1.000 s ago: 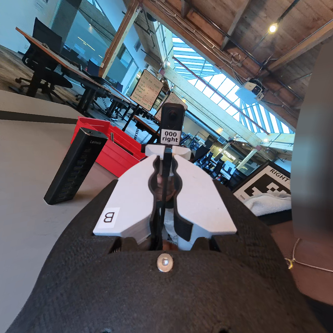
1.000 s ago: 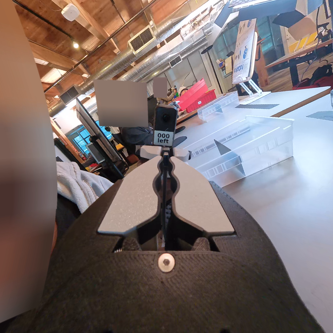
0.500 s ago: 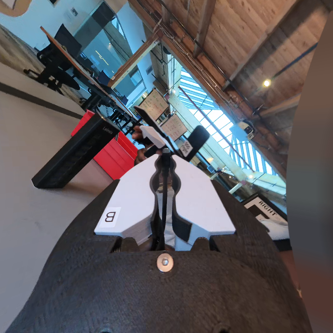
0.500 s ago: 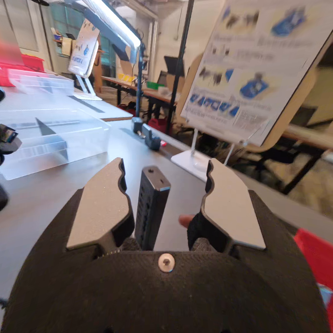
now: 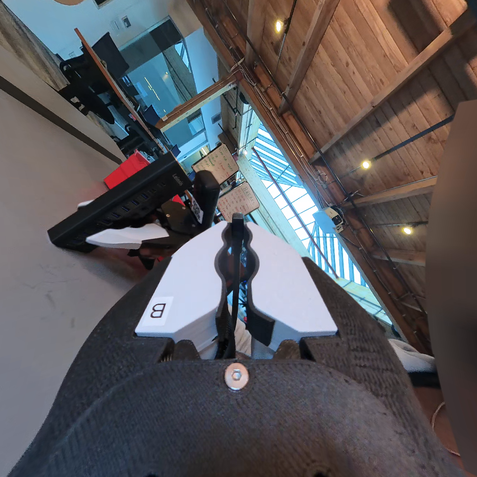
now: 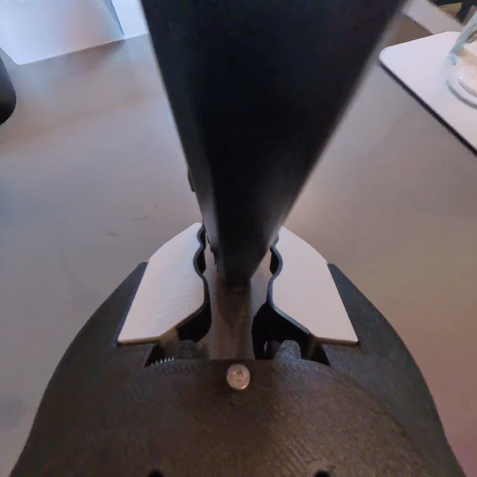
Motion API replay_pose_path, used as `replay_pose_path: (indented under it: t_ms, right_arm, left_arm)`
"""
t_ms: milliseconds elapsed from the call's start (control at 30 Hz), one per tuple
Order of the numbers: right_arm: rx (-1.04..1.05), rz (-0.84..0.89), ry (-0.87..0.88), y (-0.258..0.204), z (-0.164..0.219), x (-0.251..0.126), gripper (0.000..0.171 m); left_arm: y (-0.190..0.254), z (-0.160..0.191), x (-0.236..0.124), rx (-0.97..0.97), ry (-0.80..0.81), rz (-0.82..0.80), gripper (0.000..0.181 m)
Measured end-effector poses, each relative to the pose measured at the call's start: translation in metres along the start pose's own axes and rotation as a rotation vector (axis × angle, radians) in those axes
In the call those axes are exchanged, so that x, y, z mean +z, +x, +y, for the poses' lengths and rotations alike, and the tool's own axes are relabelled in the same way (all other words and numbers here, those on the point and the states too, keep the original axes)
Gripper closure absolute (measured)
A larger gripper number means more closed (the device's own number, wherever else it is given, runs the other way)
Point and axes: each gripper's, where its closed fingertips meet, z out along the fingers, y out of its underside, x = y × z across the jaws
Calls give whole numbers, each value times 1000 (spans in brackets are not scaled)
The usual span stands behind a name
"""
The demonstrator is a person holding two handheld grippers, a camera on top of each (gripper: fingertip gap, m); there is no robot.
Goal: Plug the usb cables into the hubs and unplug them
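Left wrist view: our left claw [image 5: 237, 228] is pinched together on a black usb cable [image 5: 236, 260], whose plug tip pokes out just past the white fingers [image 5: 191, 281] while the cord runs back down the gap between them. The view tilts up toward a timber ceiling [image 5: 361, 64] and a skylight [image 5: 296, 196]. Ahead and to the left, the long black hub [image 5: 121, 204] is tilted on the grey desk [image 5: 38, 245], one end lifted, its row of blue ports facing us. Our right claw [image 5: 87, 222] reaches in from the right along the hub's length, one white finger [image 5: 126, 236] lying against the hub's near face, the other showing only as a white tip beyond it. A red bin [image 5: 124, 170] sits behind the hub, and two whiteboards [image 5: 222, 165] stand farther back.

Right wrist view: the hub [image 6: 258, 116] fills the middle of the frame, rising away from us, blurred. Our right claw [image 6: 238, 241] has its grey fingers [image 6: 170, 289] spread to the hub's width, one on each side of its near end; the tips appear to press its sides, though the blur keeps us from being sure of the contact. The desk [image 6: 90, 193] spreads beneath, with a flat white base [image 6: 423, 69] at upper right carrying a clear stand [image 6: 464, 51].
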Motion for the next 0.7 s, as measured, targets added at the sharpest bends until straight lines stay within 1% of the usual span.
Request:
replay_pose_path:
  t_ms: [67, 167, 233, 333, 433, 500, 633, 700]
  right_arm:
    - [7, 4, 9, -2, 1, 10, 140]
    - [23, 42, 47, -2, -7, 13, 141]
    - [74, 88, 101, -1, -21, 12, 141]
    - [163, 133, 285, -8, -61, 1, 141]
    - [249, 125, 465, -21, -94, -10, 142]
    - [231, 166, 524, -25, -103, -14, 141]
    - [133, 336, 537, -24, -106, -16, 142]
    - [108, 402, 565, -24, -109, -20, 142]
  left_arm:
    - [-1, -4, 0, -12, 29, 7, 172]
    - [-7, -9, 1, -36, 81, -8, 172]
    - [-12, -11, 3, -48, 115, -22, 172]
    - [-18, -13, 11, -61, 162, -42, 172]
    - [-20, -16, 19, -79, 219, -59, 173]
    - [-20, -17, 25, -61, 243, -88, 173]
    - [-27, -15, 36, 9, 250, -158, 173]
    - [-31, -13, 39, -21, 259, -167, 172]
